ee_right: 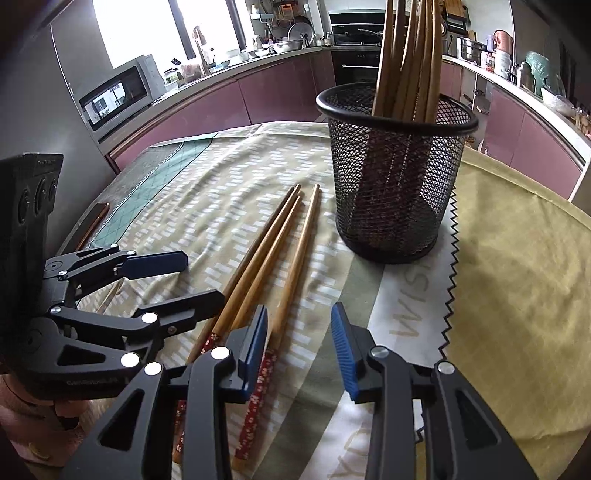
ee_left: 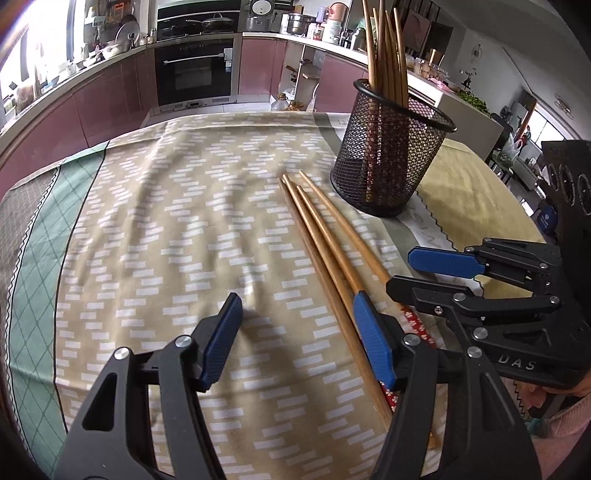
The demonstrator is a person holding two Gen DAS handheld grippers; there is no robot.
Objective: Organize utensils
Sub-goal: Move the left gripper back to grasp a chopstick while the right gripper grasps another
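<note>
- A home kitchen: black built-in oven (ee_left: 195, 70) set among mauve glossy cabinets (ee_left: 107, 99).
- White microwave (ee_right: 122, 92), steel pots (ee_left: 297, 22) crowding the counters.

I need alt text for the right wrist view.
Three loose wooden chopsticks lie on a patterned tablecloth beside a black mesh cup holding more chopsticks. The right gripper is open above their ends.

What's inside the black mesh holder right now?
The mesh holder holds a bundle of wooden chopsticks, standing tips up and leaning together. Their lower ends are blurred behind the mesh; the exact count is unclear.
</note>
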